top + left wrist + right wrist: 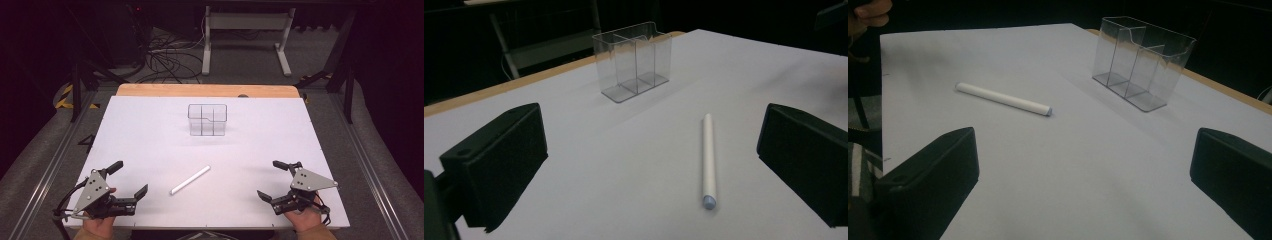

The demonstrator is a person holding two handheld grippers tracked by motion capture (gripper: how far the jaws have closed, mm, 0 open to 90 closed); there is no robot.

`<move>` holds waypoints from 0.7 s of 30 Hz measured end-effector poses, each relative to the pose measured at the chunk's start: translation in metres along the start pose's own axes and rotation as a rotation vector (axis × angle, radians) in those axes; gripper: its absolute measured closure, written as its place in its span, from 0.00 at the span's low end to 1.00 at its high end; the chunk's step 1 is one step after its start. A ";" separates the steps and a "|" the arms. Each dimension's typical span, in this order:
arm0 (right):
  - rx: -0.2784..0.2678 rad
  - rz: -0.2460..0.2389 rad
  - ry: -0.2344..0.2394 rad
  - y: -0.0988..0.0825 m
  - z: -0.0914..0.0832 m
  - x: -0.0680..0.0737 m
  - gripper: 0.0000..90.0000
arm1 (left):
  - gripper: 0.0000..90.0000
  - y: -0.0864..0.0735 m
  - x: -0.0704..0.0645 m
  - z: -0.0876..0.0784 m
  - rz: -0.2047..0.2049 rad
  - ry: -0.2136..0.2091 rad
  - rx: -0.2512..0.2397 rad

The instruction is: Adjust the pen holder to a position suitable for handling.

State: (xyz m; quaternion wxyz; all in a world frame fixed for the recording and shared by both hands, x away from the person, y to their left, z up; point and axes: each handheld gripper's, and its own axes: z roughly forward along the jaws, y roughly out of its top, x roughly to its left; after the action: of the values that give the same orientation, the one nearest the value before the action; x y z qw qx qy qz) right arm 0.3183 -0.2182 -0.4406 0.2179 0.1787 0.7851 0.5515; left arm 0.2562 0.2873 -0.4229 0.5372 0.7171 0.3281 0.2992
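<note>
- high view: a white sheet (150, 135) covers the table, with a strip of bare wood (207, 90) along the far edge.
- a clear plastic organizer (207, 120) with inner dividers stands upright toward the far middle of the sheet, with nothing in its compartments.
- a white pen-like stick (190, 180) lies flat near the front centre, angled from near-left to far-right, well apart from the organizer.
- the left gripper (131, 180) rests at the near left corner, held by a hand (97, 225); its jaws are spread wide and hold nothing.
- the right gripper (269, 180) sits at the near right, jaws also spread wide and holding nothing.
- left gripper view: the stick (708, 160) lies between the two black jaws, farther out, its bluish tip nearest.
- right gripper view: the stick (1003, 99) lies left of the organizer (1143, 62).
</note>
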 end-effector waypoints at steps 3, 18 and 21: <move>-0.010 0.005 -0.001 0.001 -0.001 0.000 0.00 | 0.01 0.000 0.001 0.000 -0.024 -0.008 0.002; -0.001 -0.005 0.007 0.005 0.001 0.000 0.03 | 0.02 -0.003 -0.002 -0.002 0.004 0.030 -0.001; 0.006 -0.012 0.010 0.008 0.001 0.000 0.03 | 0.02 -0.003 -0.001 -0.002 0.002 0.028 -0.002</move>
State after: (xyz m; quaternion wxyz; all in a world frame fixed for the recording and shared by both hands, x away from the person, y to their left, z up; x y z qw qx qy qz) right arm 0.3189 -0.2145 -0.4338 0.2168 0.1717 0.7889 0.5487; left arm 0.2533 0.2880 -0.4254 0.5329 0.7128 0.3345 0.3099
